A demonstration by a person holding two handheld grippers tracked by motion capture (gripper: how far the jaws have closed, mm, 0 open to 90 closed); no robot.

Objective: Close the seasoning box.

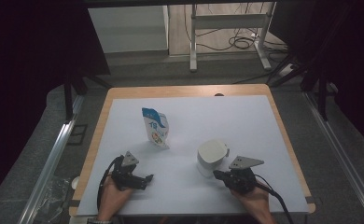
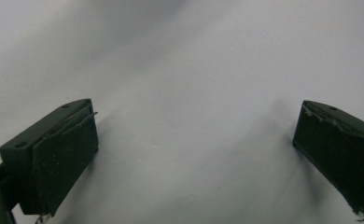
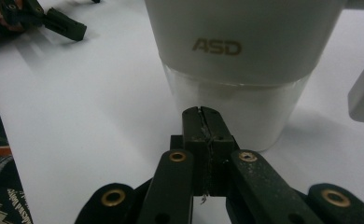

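Black jaws on your right gripper are pressed flat together with nothing between them, their tips just short of the white cup and not touching it as far as the right gripper view shows. That cup stands directly ahead of the tips, upright on the white sheet: an opaque white upper part lettered "ASD" over a clear lower band that looks milky white. Whether that band holds liquid or merely shows white through it, you cannot tell from here, and the top of the cup appears covered by its white lid, so nothing inside is open to view. A pale handle-like piece juts off to the right of the tips.

Your left gripper rests low on the sheet, well apart from the cup, its jaws spread wide over bare white surface with nothing between them. Beyond and slightly right of it stands the blue and white pouch, upright and leaning a little, apparently sealed, contents hidden.

My judgement: you are at the very start. Neither container is held, moved or opened. With the right jaws closed, you would have to part them before any grasp on the cup; a nudge is all they offer now. Everything else remains.
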